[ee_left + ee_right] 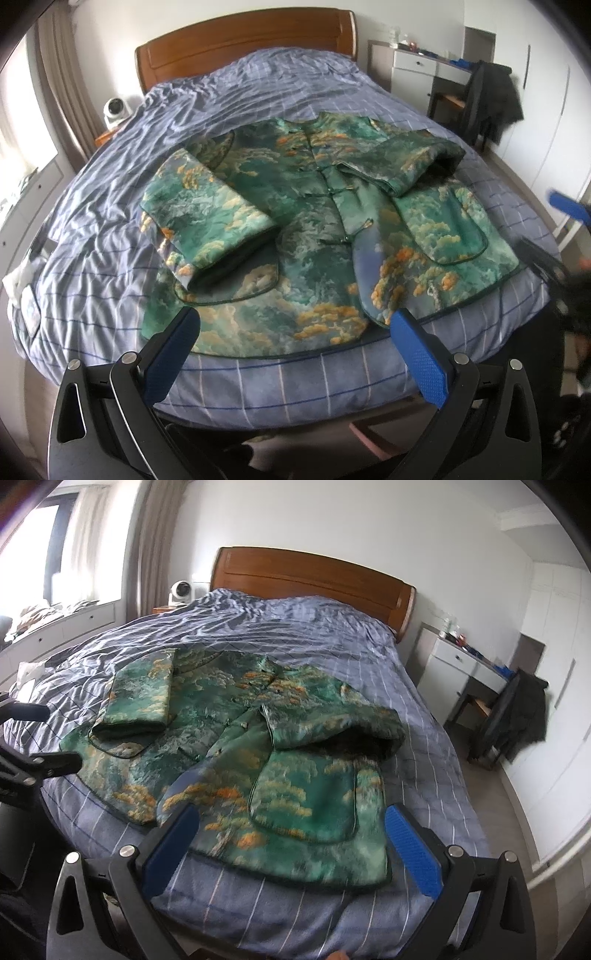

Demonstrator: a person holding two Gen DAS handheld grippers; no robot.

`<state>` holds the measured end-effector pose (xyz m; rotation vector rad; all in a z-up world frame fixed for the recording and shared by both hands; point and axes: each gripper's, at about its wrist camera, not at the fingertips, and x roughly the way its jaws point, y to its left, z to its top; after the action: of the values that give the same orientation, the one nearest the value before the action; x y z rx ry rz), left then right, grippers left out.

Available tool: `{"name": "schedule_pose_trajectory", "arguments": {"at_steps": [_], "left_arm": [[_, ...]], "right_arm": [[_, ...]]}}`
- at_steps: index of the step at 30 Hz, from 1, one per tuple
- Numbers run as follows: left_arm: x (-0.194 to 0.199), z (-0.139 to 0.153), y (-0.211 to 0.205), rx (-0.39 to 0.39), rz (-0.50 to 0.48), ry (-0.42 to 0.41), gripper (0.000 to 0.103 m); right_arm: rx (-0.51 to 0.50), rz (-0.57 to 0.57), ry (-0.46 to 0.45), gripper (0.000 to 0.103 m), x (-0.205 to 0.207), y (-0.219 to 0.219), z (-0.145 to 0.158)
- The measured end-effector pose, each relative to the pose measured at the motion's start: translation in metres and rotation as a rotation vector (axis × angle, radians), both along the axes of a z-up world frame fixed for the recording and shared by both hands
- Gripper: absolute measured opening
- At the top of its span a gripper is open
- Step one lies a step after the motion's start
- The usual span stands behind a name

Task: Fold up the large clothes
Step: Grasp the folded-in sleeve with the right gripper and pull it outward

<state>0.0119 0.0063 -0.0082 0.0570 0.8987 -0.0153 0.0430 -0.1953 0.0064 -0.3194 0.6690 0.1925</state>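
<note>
A green jacket [306, 236] with orange and pale cloud print is spread front-up on a bed [258, 85] covered by a blue checked quilt [110, 206]. The jacket lies toward the foot of the bed, its hem near the quilt's edge and its collar pointing to 12 o'clock, toward a wooden headboard [243, 44]. Both sleeves are seen folded inward over the body: the one at 9 o'clock [207, 221] lies across the chest with its cuff toward the hem, and the one at 2 o'clock [406, 162] is doubled over, its dark lining showing at the cuff. A patch pocket [443, 232] is seen on the panel at 3 o'clock.

The left gripper [295, 336] is held just short of the hem, at 6 o'clock in its own view. Its jaws are spread wide with nothing between them, and the blue pads [173, 354] are apart from the cloth.

The right gripper [291, 834] is held over the jacket's corner nearest the foot of the bed. Its jaws are likewise wide apart and empty; whether the pads touch the cloth cannot be told, as that view is blurred.

A white fan [115, 109] is seen at 10 o'clock beside the headboard, and a dark garment [487, 99] hangs on a chair at 2 o'clock, next to a white worktop [417, 66].
</note>
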Motion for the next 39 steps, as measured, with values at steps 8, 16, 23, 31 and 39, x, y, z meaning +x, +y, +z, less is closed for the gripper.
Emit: {"name": "schedule_pose_trajectory", "arguments": {"at_steps": [8, 16, 23, 31, 39], "left_arm": [[-0.007, 0.004, 0.005, 0.005, 0.035, -0.017, 0.103], [-0.012, -0.005, 0.027, -0.007, 0.117, 0.016, 0.102], [-0.008, -0.012, 0.028, -0.009, 0.115, 0.03, 0.102], [0.005, -0.01, 0.027, 0.032, 0.099, 0.01, 0.102], [0.024, 0.003, 0.053, 0.08, 0.107, -0.035, 0.103]], "right_arm": [[-0.337, 0.315, -0.035, 0.102, 0.122, 0.036, -0.06], [-0.494, 0.455, 0.165, 0.086, 0.239, 0.045, -0.129], [-0.15, 0.29, 0.162, 0.016, 0.233, 0.001, -0.061], [0.122, -0.106, -0.115, 0.017, 0.177, -0.142, 0.054], [0.088, -0.605, -0.134, 0.026, 0.165, -0.293, 0.051]]}}
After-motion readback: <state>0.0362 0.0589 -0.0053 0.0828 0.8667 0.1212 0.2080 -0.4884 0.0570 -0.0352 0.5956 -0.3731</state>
